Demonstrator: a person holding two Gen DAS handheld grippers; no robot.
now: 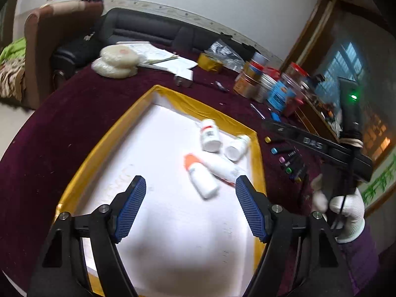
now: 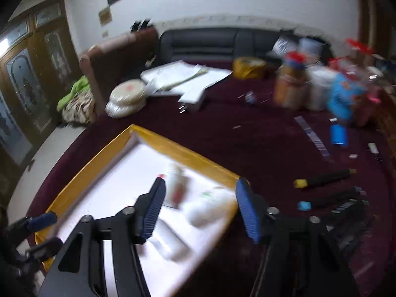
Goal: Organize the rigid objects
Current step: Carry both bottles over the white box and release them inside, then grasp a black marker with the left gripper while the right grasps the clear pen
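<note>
Your maroon tabletop (image 1: 61, 128) carries a yellow-rimmed tray (image 1: 173, 96); white bottles (image 1: 210, 136) lie tumbled at 1 o'clock; both hand-held grippers gape empty.

The left gripper (image 1: 190, 182) points downward, blue-padded jaws spread wide with nothing between them. The right gripper (image 2: 200, 185) tilts down as well — its picture is blurred, but the jaws appear parted and empty. In the left view, a white-gloved hand (image 1: 346, 210) grips the right gripper's handle, a dark purple sleeve behind it.
</note>
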